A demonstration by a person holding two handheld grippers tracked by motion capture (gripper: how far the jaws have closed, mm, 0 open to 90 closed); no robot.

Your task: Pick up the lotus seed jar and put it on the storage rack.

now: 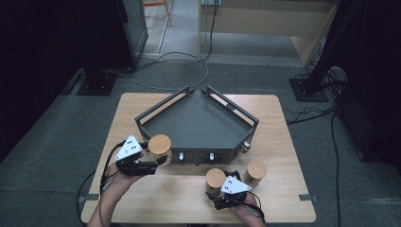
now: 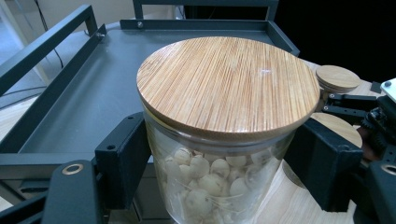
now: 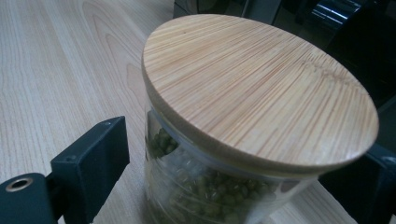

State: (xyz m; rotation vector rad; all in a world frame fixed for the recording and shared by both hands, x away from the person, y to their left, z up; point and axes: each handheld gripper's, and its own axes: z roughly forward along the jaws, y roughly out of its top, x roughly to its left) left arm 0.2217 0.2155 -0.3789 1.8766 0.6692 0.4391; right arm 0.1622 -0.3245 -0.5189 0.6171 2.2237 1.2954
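Observation:
Three glass jars with bamboo lids stand in front of a dark grey tray (image 1: 198, 123). My left gripper (image 1: 157, 160) is shut on the jar of white seeds (image 1: 160, 145) at the tray's front left corner. In the left gripper view, both jaws of my left gripper (image 2: 219, 179) press the glass of the jar of white seeds (image 2: 210, 182). My right gripper (image 1: 216, 190) is open around the jar of green beans (image 1: 215, 178) at the table's front middle. In the right gripper view, the left jaw of my right gripper (image 3: 233, 186) stands a little off the jar of green beans (image 3: 210, 186); the lid hides the right jaw.
The third jar (image 1: 256, 171) stands alone to the right of my right gripper. The tray (image 2: 93, 93) has raised rails and holds nothing. The wooden table (image 1: 189, 198) has bare room along its front edge. Cables lie on the floor behind.

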